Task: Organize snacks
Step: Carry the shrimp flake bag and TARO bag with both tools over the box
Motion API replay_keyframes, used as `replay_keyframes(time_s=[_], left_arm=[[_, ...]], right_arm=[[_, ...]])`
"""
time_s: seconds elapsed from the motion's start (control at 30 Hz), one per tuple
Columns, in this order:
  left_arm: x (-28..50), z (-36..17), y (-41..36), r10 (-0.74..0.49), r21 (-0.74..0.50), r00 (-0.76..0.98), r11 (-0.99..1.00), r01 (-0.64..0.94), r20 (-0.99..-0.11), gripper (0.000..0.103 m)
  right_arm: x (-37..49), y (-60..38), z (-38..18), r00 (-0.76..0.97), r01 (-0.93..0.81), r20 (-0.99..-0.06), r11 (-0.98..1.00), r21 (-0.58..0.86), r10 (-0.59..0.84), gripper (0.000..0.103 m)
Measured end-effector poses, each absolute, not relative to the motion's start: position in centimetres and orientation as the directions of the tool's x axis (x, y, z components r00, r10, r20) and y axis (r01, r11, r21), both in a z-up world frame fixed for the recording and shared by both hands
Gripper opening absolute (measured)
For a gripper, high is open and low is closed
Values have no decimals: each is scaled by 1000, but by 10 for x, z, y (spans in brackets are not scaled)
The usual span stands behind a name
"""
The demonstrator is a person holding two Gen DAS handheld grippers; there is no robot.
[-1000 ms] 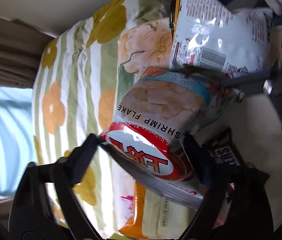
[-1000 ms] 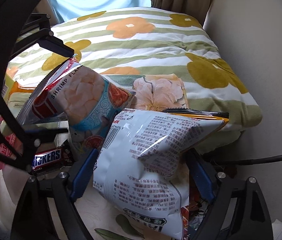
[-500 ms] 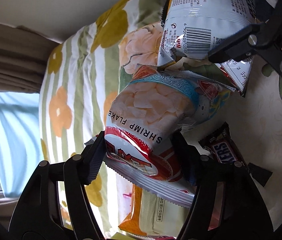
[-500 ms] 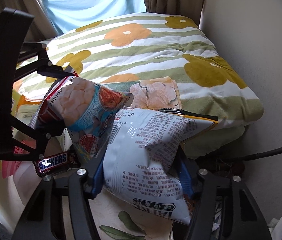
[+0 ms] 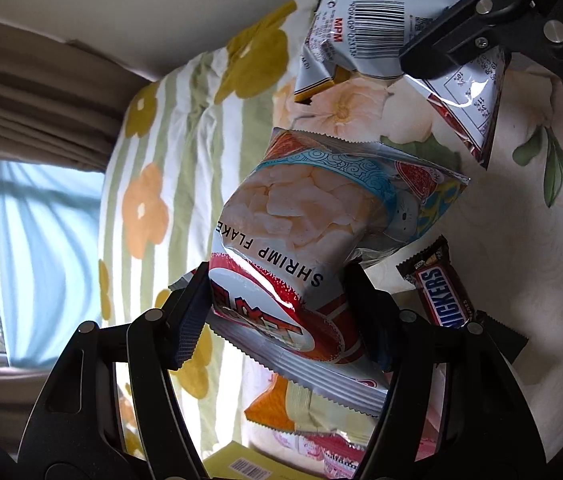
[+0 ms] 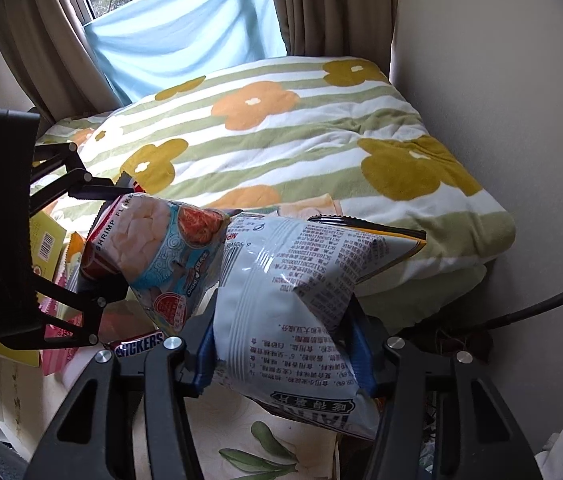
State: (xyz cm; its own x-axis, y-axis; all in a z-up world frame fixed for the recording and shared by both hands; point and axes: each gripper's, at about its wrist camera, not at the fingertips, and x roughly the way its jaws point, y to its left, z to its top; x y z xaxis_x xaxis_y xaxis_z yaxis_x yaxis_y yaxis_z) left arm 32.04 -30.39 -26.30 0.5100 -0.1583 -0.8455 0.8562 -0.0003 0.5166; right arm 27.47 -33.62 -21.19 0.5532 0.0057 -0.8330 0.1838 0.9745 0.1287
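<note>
My left gripper (image 5: 277,312) pinches the Shrimp Flake bag (image 5: 321,220) above the Snickers bar (image 5: 441,296); my right gripper's (image 6: 285,344) jaws are closing, pinching the white chip bag (image 6: 301,292) beside it, seemingly aloft.

The left claw (image 5: 277,304) pinches the shrimp flake bag (image 5: 321,216) above a Snickers bar (image 5: 443,296).

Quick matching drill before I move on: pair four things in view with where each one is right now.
Things:
1. shrimp flake bag
2. white chip bag
3. Snickers bar
4. flowered blanket

Places:
A. lying on the floral tabletop
B. clamped in the right gripper
C. spread on the bed behind
D. clamped in the left gripper

Pairs: 1-D, 2-B, 3-A, 4-C
</note>
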Motion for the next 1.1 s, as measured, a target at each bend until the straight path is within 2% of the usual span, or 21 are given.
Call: replay_keyframes(time_s=[0.23, 0.5, 0.77, 1.1], left_arm=[[322, -219, -284, -169, 510, 537, 177, 842, -827, 63], [321, -158, -225, -140, 485, 604, 468, 738, -784, 63], [317, -117, -130, -25, 456, 656, 699, 550, -754, 63], [321, -100, 13, 90, 420, 670, 838, 349, -737, 63]], right_arm=[[262, -336, -176, 606, 176, -796, 975, 134, 0, 50], [258, -306, -131, 666, 43, -744, 992, 115, 58, 50], [279, -235, -96, 691, -173, -691, 976, 129, 214, 51], [307, -98, -80, 654, -384, -667, 916, 112, 356, 50]])
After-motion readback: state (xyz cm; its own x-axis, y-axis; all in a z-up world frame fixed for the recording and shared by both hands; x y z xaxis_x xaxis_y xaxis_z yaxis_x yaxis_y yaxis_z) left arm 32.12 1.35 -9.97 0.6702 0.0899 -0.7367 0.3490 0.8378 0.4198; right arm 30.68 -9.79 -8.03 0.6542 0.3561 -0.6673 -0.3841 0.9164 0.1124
